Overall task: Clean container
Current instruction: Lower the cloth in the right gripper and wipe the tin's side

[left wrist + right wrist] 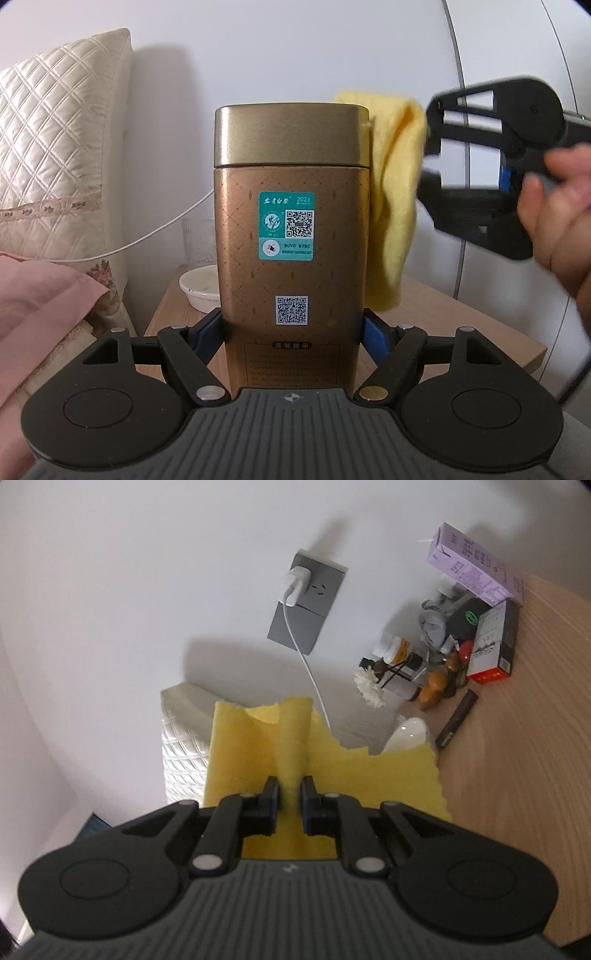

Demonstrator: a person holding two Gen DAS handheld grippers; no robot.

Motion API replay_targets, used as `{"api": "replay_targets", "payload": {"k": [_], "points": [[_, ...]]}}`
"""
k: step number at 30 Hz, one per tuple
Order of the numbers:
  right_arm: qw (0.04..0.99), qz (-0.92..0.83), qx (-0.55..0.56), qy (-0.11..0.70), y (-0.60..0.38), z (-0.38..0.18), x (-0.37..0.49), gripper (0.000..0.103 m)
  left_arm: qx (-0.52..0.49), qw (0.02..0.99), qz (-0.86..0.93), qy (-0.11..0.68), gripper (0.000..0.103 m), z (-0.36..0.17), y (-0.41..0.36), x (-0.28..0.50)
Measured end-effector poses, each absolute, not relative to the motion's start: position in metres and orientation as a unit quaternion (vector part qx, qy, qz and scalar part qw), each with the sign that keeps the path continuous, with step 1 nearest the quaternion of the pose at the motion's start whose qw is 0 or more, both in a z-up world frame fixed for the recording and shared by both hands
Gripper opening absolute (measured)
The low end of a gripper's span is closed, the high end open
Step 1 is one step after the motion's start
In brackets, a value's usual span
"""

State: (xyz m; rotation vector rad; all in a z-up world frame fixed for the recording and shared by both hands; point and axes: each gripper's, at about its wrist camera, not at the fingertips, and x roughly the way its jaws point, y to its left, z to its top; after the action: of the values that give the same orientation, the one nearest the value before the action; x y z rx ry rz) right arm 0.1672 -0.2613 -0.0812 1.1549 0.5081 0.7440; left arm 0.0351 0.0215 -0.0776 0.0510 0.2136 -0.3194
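Gripping the tin (291, 236) — yellow cloth (395, 192) hangs beside it.

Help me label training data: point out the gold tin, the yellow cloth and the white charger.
gold tin (291, 229): left wrist view, teal sticker
yellow cloth (291, 734): right wrist view, pinched fold
white charger (297, 585): right wrist view, plug body

left wrist: we look level, close on the gold tin (291, 236) | right wrist: rolled sideways, facing the wall socket (306, 602) | shared: yellow cloth (369, 775), quilted pillow (55, 147)

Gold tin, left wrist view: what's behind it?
Behind the gold tin: yellow cloth at its right edge, white dish and a glass at its left. Anything directly behind is hidden.
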Motion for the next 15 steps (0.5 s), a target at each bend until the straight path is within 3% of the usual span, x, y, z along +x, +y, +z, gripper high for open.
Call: {"api": "replay_targets", "payload": {"k": [8,15], "points": [[0.734,0.293,0.537,0.296,-0.255,-0.143,0.156,0.013,0.034,0.983,-0.152,0.101,0.079,-0.078,0.019,0.038],[0.743,0.335,0.534,0.226,-0.257,-0.105,0.146,0.013,0.035,0.983,-0.147,0.103,0.079,-0.077,0.015,0.040]]}}
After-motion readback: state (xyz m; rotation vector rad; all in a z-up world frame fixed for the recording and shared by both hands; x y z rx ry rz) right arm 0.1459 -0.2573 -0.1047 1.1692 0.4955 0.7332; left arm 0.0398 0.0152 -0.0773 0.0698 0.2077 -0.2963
